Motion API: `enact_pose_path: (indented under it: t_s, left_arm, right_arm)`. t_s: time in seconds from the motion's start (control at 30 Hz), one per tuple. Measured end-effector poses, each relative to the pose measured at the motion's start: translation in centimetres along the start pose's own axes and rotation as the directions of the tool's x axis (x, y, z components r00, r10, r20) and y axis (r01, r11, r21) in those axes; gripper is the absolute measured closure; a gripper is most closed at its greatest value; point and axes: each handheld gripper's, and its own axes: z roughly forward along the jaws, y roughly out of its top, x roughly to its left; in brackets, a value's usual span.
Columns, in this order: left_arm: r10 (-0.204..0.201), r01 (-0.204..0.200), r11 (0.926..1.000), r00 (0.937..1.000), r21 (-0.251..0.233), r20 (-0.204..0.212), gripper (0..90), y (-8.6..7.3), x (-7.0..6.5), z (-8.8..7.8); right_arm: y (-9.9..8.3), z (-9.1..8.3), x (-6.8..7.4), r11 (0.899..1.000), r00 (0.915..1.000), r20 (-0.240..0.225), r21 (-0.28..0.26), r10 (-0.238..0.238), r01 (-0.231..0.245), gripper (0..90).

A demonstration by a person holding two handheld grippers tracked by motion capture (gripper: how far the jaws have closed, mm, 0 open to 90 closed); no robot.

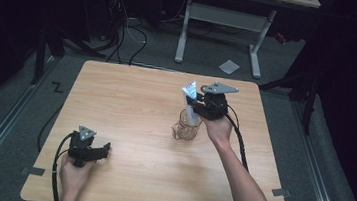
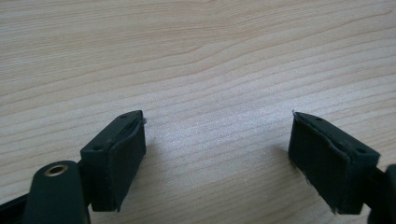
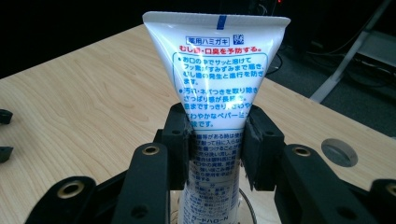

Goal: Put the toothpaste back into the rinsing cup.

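A white toothpaste tube (image 1: 190,102) with blue and red print stands upright, its lower end inside a clear glass cup (image 1: 187,126) near the table's middle right. My right gripper (image 1: 197,104) is shut on the tube's middle; in the right gripper view both black pads (image 3: 182,140) press the tube (image 3: 215,84) from either side, with the flat crimped end on top. My left gripper (image 1: 103,150) rests low at the table's front left, held by a hand. Its jaws stand wide apart in the left gripper view (image 2: 217,154), with only bare wood between them.
The wooden table (image 1: 136,101) has a round cable hole (image 3: 339,151) near its far corner. Beyond the table stand a white desk frame (image 1: 225,20), cables on the grey floor, and a scrap of paper (image 1: 229,66).
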Motion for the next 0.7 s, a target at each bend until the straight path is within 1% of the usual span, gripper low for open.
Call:
enact_pose_path:
  t_s: [0.13, 0.43, 0.57, 0.7]
  left_arm:
    - [0.001, -0.001, 1.0, 1.0, 0.001, 0.001, 19.3, 0.0, 0.0, 0.0]
    - [0.0, 0.0, 1.0, 1.0, 0.001, 0.001, 19.3, 0.0, 0.0, 0.0]
    - [0.0, 0.0, 1.0, 1.0, 0.001, 0.001, 19.3, 0.0, 0.0, 0.0]
    - [0.0, 0.0, 1.0, 1.0, 0.001, 0.001, 19.3, 0.0, 0.0, 0.0]
  right_arm:
    - [-0.6, 0.5, -0.1, 1.0, 0.9999, 0.004, 0.014, 0.014, -0.014, 65.7]
    - [-0.8, 1.1, 0.2, 0.999, 1.0, -0.008, 0.034, -0.001, 0.001, 65.6]
    - [-1.0, 1.4, 0.2, 0.999, 1.0, -0.006, 0.051, 0.001, -0.001, 65.5]
    - [-1.1, 1.5, 0.2, 0.997, 0.9999, -0.009, 0.07, -0.012, 0.012, 65.4]
